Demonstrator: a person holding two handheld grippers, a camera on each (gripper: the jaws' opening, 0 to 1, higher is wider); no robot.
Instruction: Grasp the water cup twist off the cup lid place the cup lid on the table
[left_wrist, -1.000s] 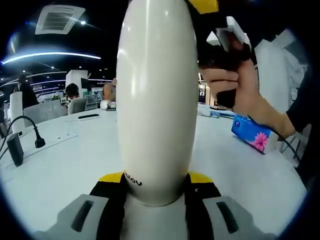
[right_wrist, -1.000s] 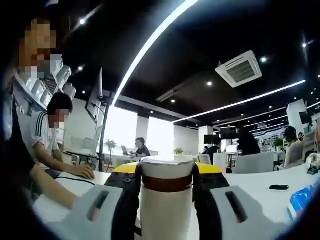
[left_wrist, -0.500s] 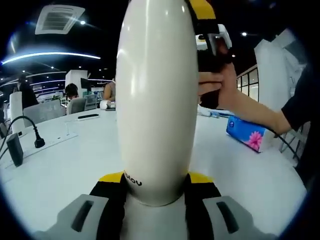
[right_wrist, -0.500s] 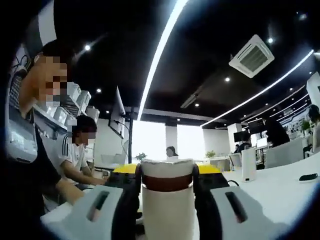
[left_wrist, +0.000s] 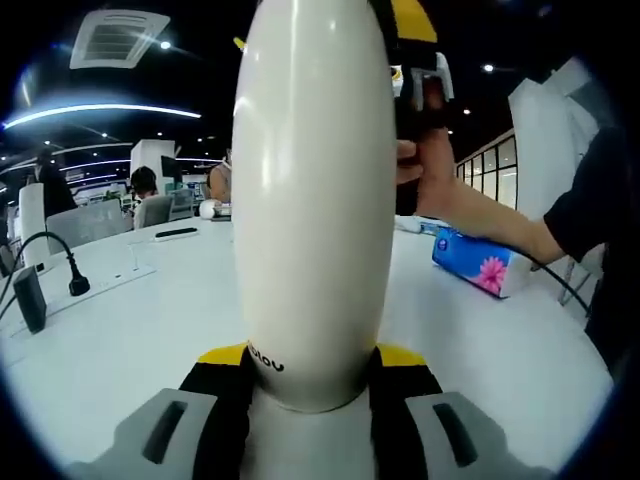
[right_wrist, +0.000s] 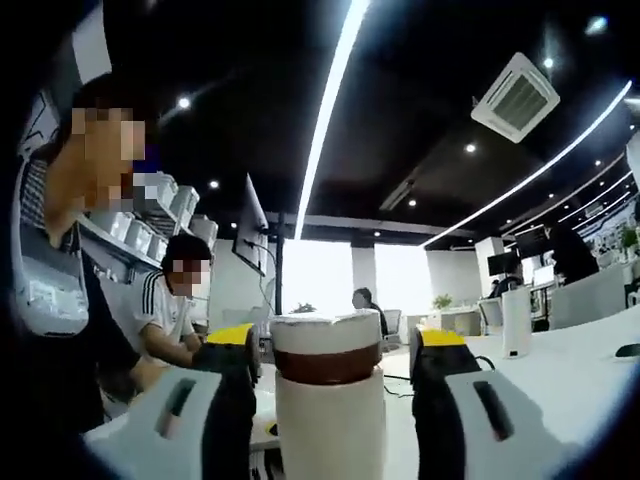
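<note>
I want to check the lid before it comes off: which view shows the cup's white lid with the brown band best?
The right gripper view: the white lid with its brown band stands between the right gripper jaws, which are spread clear of it. The left gripper view shows the cream cup body clamped by the left gripper, lid out of frame.

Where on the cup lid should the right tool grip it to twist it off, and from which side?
Grip the cup lid, the short white cap above the brown band, on its round side wall. Come in level with a jaw on either side. The right tool already straddles it with its jaws open, while the left tool holds the water cup upright.
</note>
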